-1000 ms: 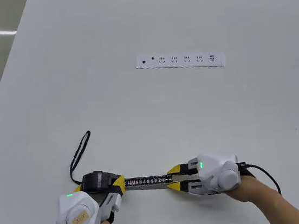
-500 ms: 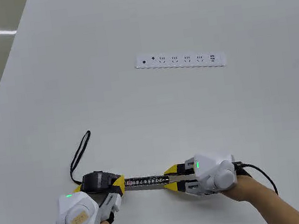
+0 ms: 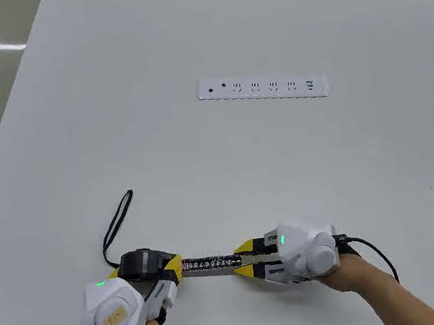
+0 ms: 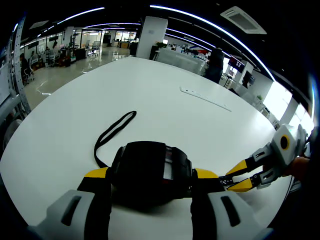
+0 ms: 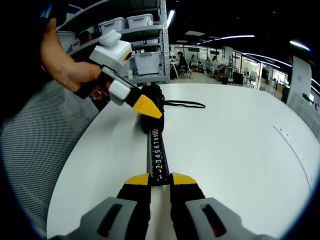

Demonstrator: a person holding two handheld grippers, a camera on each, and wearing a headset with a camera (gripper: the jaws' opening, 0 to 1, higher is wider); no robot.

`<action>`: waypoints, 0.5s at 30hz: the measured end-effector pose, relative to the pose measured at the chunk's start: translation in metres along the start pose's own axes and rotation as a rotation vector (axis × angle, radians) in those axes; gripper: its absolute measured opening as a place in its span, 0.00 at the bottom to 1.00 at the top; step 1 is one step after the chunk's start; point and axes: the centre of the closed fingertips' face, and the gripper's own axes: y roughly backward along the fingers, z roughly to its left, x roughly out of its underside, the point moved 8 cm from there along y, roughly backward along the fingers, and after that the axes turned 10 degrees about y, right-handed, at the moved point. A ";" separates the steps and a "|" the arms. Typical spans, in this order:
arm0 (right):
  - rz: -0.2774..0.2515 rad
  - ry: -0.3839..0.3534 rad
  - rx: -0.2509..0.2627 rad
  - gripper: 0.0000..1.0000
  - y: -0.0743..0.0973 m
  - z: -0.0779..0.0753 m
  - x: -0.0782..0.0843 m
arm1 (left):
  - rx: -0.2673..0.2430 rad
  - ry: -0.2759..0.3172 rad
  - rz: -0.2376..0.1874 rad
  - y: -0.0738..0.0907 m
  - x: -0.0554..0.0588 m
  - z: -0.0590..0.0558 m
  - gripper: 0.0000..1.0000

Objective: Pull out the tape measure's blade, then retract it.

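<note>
A black tape measure [image 3: 142, 262] [image 4: 150, 167] [image 5: 152, 107] lies near the table's front edge, its black wrist strap [image 3: 117, 222] trailing away behind it. My left gripper [image 3: 167, 270] [image 4: 150, 176] is shut on its case. A short length of the numbered blade [image 3: 210, 264] [image 5: 156, 150] runs out to the right. My right gripper [image 3: 243, 258] [image 5: 160, 179] is shut on the blade's end, and it also appears in the left gripper view [image 4: 239, 178].
A white power strip [image 3: 262, 88] [image 4: 205, 98] [image 5: 295, 150] lies farther back on the white table [image 3: 217, 162]. The table's left edge [image 3: 6, 125] drops to the floor. Shelving with bins [image 5: 135, 35] stands behind the person.
My right gripper has moved left toward the case, so the exposed blade is shorter. The left gripper and the case have stayed put.
</note>
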 end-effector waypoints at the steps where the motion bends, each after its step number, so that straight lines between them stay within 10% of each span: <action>1: 0.001 0.000 -0.001 0.12 0.000 0.000 0.000 | 0.000 0.000 0.000 0.000 0.000 0.000 0.61; 15: -0.004 0.000 -0.007 0.12 -0.008 0.000 -0.005 | 0.005 0.002 0.002 0.000 -0.001 0.001 0.61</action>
